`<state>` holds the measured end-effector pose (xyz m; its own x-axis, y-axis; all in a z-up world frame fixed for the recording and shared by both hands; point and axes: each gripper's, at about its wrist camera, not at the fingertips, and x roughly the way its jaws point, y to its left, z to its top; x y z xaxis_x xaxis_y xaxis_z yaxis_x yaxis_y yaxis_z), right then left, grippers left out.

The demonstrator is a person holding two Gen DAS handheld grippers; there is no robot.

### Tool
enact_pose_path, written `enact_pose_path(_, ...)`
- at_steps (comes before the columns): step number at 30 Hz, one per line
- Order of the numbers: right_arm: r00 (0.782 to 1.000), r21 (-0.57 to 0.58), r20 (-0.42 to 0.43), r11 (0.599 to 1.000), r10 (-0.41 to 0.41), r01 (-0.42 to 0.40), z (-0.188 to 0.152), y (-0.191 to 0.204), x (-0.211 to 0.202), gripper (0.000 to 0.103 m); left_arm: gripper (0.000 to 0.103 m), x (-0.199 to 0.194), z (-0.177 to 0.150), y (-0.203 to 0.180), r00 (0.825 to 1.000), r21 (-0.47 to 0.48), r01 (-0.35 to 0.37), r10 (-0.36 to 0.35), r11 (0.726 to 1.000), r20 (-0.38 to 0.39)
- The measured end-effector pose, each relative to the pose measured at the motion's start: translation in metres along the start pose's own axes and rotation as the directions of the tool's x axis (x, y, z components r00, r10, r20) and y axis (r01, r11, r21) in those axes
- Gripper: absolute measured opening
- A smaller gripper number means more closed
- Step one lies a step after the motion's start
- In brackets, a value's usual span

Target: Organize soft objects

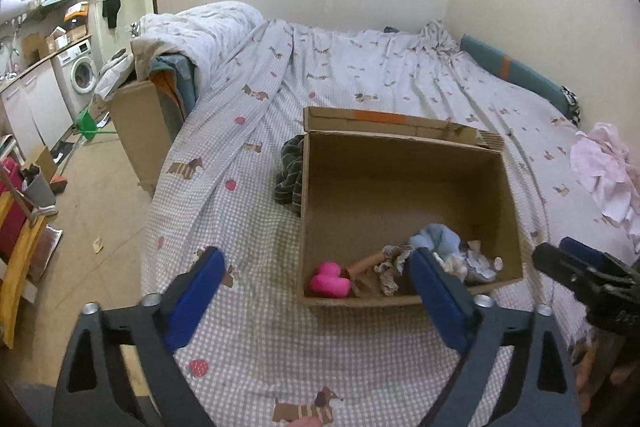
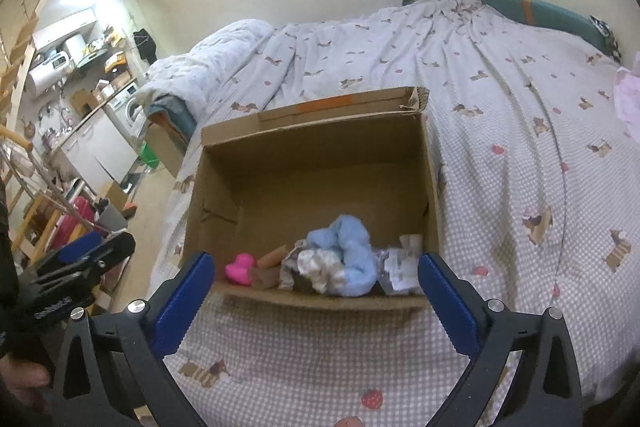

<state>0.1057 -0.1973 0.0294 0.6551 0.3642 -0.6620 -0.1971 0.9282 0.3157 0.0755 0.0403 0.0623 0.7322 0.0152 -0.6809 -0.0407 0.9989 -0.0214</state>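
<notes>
An open cardboard box (image 1: 404, 163) (image 2: 316, 143) stands on the bed. Along its near wall lie a pink plush heart (image 1: 328, 281) (image 2: 239, 268), a brown toy (image 1: 366, 265), a light blue fluffy piece (image 1: 438, 237) (image 2: 352, 247), a white fluffy piece (image 2: 322, 265) and grey-white cloth (image 2: 400, 263). My left gripper (image 1: 316, 291) hangs open above the box's near-left corner, nothing between its blue pads. My right gripper (image 2: 314, 291) is open over the near edge, empty too. Each gripper shows at the side of the other's view.
A dark striped garment (image 1: 289, 173) lies by the box's left wall. Pink-white clothing (image 1: 604, 179) sits on the bed at right. A rolled duvet (image 1: 200, 31) and teal bolster (image 1: 520, 71) lie at the far end. Another carton (image 1: 140, 131), floor and washing machine (image 1: 82, 73) are left.
</notes>
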Motion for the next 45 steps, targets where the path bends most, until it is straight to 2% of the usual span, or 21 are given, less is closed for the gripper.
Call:
enact_pose_path(6, 1.000, -0.031, -0.006, 0.999, -0.014, 0.014, -0.018, 0.011, -0.008, 0.103, 0.102, -0.013, -0.018, -0.001, 1.000, 0.008, 0.001, 0.000, 1.000, -0.016)
enact_pose_path(11, 0.999, -0.037, 0.013, 0.999, -0.029, 0.030, -0.025, 0.015, -0.015, 0.103, 0.102, -0.016, -0.018, 0.000, 1.000, -0.001, 0.011, -0.011, 1.000, -0.002)
enact_pose_path(17, 0.997, -0.048, 0.038, 0.996, -0.068, 0.070, -0.030, 0.012, -0.013, 0.103, 0.102, -0.005, -0.016, 0.001, 1.000, -0.009, 0.018, -0.018, 1.000, -0.008)
enact_pose_path(25, 0.992, -0.086, 0.027, 0.989, -0.121, 0.123, -0.034, 0.011, -0.004, 0.103, 0.102, 0.004, -0.020, -0.003, 0.999, 0.003, 0.031, -0.031, 1.000, -0.024)
enact_pose_path(45, 0.991, -0.099, 0.019, 0.986, -0.130, 0.131, -0.032, 0.011, 0.000, 0.103, 0.102, 0.009, -0.022, -0.005, 0.998, 0.010, 0.041, -0.041, 0.999, -0.043)
